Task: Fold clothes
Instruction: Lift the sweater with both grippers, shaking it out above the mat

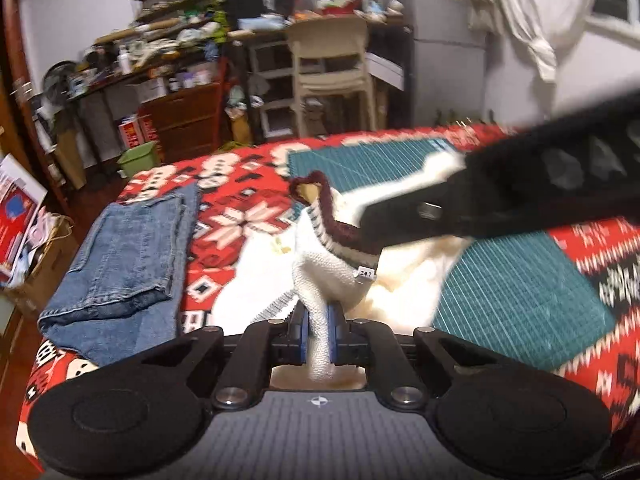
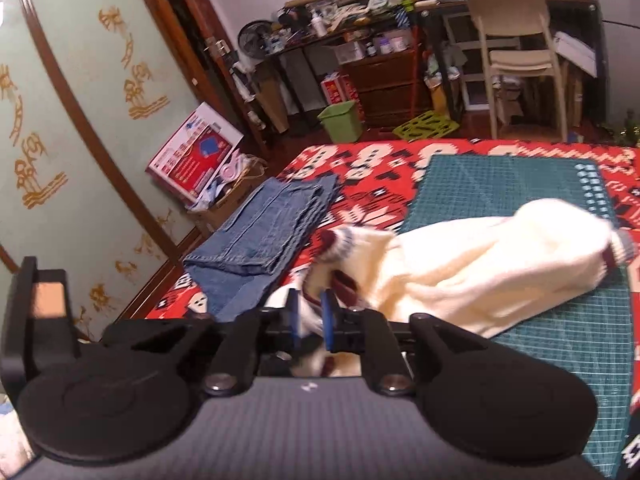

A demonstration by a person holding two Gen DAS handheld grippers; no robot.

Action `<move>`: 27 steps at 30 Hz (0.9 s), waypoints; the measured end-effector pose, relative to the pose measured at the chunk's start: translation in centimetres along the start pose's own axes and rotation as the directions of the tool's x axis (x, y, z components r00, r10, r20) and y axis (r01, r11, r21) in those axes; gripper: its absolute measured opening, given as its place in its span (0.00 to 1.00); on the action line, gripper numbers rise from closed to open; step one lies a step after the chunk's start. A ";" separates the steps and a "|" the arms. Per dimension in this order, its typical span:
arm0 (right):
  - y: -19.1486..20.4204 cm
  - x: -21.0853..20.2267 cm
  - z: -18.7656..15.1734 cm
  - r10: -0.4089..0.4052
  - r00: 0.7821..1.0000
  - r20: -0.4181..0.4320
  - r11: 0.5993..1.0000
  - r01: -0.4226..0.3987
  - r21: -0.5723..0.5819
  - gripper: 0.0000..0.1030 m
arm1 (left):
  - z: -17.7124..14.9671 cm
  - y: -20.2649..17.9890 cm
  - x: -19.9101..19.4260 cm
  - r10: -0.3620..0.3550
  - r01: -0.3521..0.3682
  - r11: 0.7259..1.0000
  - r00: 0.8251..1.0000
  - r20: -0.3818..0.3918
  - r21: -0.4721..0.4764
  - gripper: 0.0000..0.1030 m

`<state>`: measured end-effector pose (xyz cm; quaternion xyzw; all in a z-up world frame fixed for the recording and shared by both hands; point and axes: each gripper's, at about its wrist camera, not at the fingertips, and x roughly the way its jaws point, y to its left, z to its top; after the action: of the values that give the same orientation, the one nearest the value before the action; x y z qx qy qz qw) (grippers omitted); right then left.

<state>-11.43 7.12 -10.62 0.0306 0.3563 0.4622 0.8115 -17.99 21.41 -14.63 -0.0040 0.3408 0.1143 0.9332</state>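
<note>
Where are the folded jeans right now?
The folded jeans lie on the patterned blanket at its left edge, left of the cream sweater in both wrist views.

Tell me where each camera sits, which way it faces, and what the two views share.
Left wrist: sits on the left hand-held gripper, faces across the bed toward the desk; its own fingers pinch the white sweater, and the right hand-held gripper crosses in.
Right wrist: sits on the right hand-held gripper, faces across the bed toward the door; its fingers close on the sweater's collar.
Shared: sweater, folded jeans, green mat, chair.
</note>
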 end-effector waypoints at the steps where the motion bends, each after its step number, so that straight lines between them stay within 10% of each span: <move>1: -0.4 -0.4 0.0 -0.019 1.000 0.008 1.000 0.019 -0.003 0.26 | 0.2 0.4 -0.2 0.009 -0.009 1.000 1.000 0.007 -0.027 0.09; 11: -4.1 -0.5 -0.2 -0.282 0.959 -0.016 0.949 0.277 -0.148 0.47 | 1.5 4.9 -1.4 0.118 -0.106 0.964 0.992 0.036 -0.242 0.09; 22: -1.4 4.0 -0.9 -0.374 0.927 -0.013 0.813 0.321 -0.486 0.64 | 0.7 6.6 -0.9 0.118 -0.114 0.951 0.993 -0.003 -0.289 0.09; 27: -1.7 7.1 -1.6 -0.404 0.912 -0.078 0.786 0.302 -0.539 0.56 | 0.3 6.9 -0.6 0.118 -0.117 0.953 0.993 -0.015 -0.279 0.14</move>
<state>-8.88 11.15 -16.35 -0.2992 0.2939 0.3805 0.8242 -19.74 28.04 -13.46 -0.1151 0.3201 0.2165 0.9151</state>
